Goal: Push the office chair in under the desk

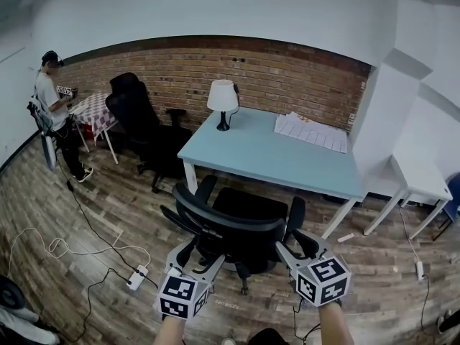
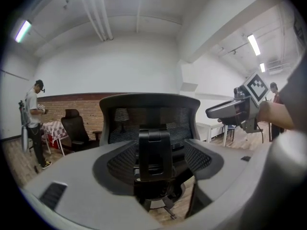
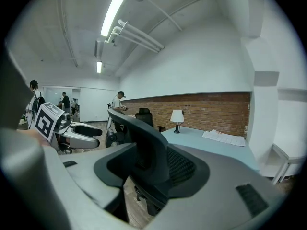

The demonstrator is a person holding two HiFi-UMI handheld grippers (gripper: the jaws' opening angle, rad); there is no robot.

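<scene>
A black mesh office chair (image 1: 237, 225) stands on the wood floor with its seat partly under the front edge of the light-blue desk (image 1: 266, 153). Both grippers sit just behind the chair's backrest. My left gripper (image 1: 195, 256) is at the back's left end and my right gripper (image 1: 295, 246) at its right end. Each stands open, and no pad presses on the chair. In the left gripper view the backrest (image 2: 149, 123) fills the space ahead, with the right gripper (image 2: 230, 110) off to the side. The right gripper view shows the backrest (image 3: 144, 143) edge-on, with the desk (image 3: 211, 145) beyond it.
A white lamp (image 1: 223, 99) and papers (image 1: 310, 131) lie on the desk. A second black chair (image 1: 144, 124) and a checkered table (image 1: 93, 113) stand at the brick wall, with a person (image 1: 54, 106) beside them. A white side table (image 1: 417, 178) is at right. A power strip (image 1: 136, 277) and cables lie on the floor at left.
</scene>
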